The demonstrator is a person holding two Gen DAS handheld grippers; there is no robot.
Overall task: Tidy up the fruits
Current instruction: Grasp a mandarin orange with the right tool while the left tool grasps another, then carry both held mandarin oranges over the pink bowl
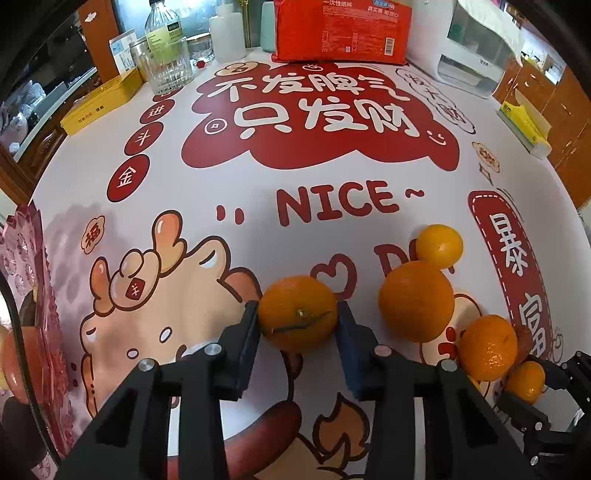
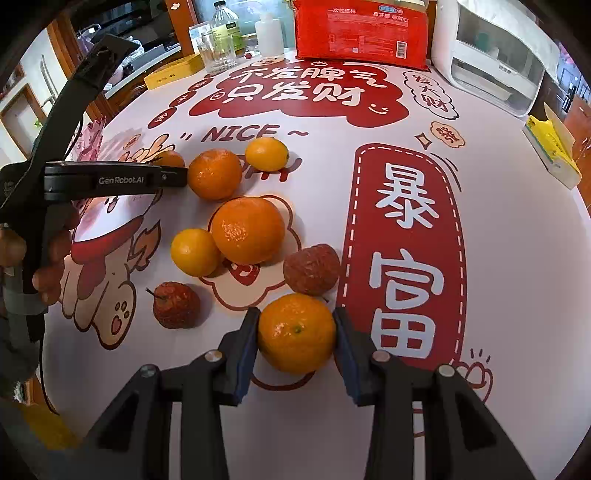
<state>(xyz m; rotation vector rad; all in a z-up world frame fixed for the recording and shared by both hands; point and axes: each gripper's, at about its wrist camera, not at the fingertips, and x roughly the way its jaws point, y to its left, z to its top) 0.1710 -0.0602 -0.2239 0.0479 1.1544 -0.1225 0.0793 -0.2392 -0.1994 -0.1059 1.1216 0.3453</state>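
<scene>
My left gripper [image 1: 297, 314] is shut on an orange mandarin [image 1: 297, 312], its pads against both sides of the fruit. My right gripper [image 2: 295, 332] is shut on another mandarin [image 2: 295, 332] near the table's front. Between them on the printed tablecloth [image 2: 517, 240] lie loose fruits: two bigger oranges [image 2: 248, 229] [image 2: 214, 173], two small yellow citrus [image 2: 195, 252] [image 2: 266, 153], and two wrinkled dark red fruits [image 2: 176, 304] [image 2: 312, 269]. The left gripper shows in the right wrist view [image 2: 173, 176]. A pink scalloped tray [image 1: 33, 295] holding fruit is at the left edge.
At the table's back stand a red package [image 1: 341, 29], glass jars and a bottle [image 1: 168, 62], a yellow tin [image 1: 101, 101] and a white appliance [image 1: 476, 48]. A yellow tissue box [image 1: 524, 127] lies at the right edge.
</scene>
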